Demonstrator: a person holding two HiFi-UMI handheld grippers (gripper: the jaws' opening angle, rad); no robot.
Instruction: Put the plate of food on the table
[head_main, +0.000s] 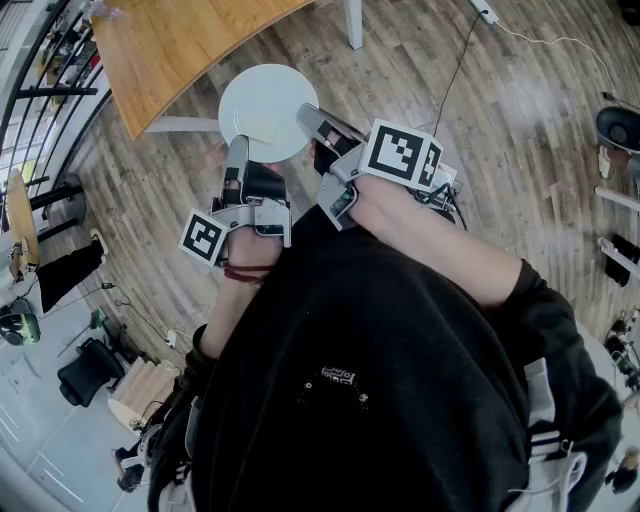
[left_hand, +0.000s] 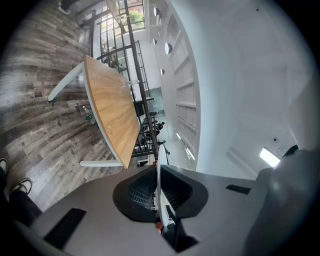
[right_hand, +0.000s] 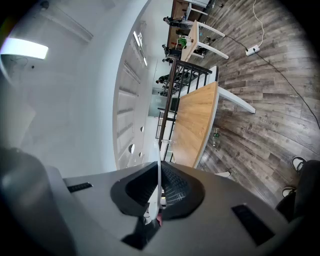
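A white plate (head_main: 265, 108) hangs over the wooden floor, just short of the light wooden table (head_main: 180, 40); its top looks bare from the head view. My left gripper (head_main: 238, 152) is shut on the plate's near-left rim and my right gripper (head_main: 312, 122) is shut on its right rim. In the left gripper view the plate (left_hand: 158, 187) shows edge-on as a thin white line pinched by the left gripper (left_hand: 159, 202), with the table (left_hand: 112, 115) ahead. The right gripper view shows the same thin plate edge (right_hand: 159, 182) in the right gripper (right_hand: 159, 200), table (right_hand: 195, 125) beyond.
White table legs (head_main: 354, 25) stand at the table's near side. A cable with a power strip (head_main: 485, 12) runs over the floor at the right. Black railings (head_main: 40, 90) line the left side. The person's dark torso fills the lower head view.
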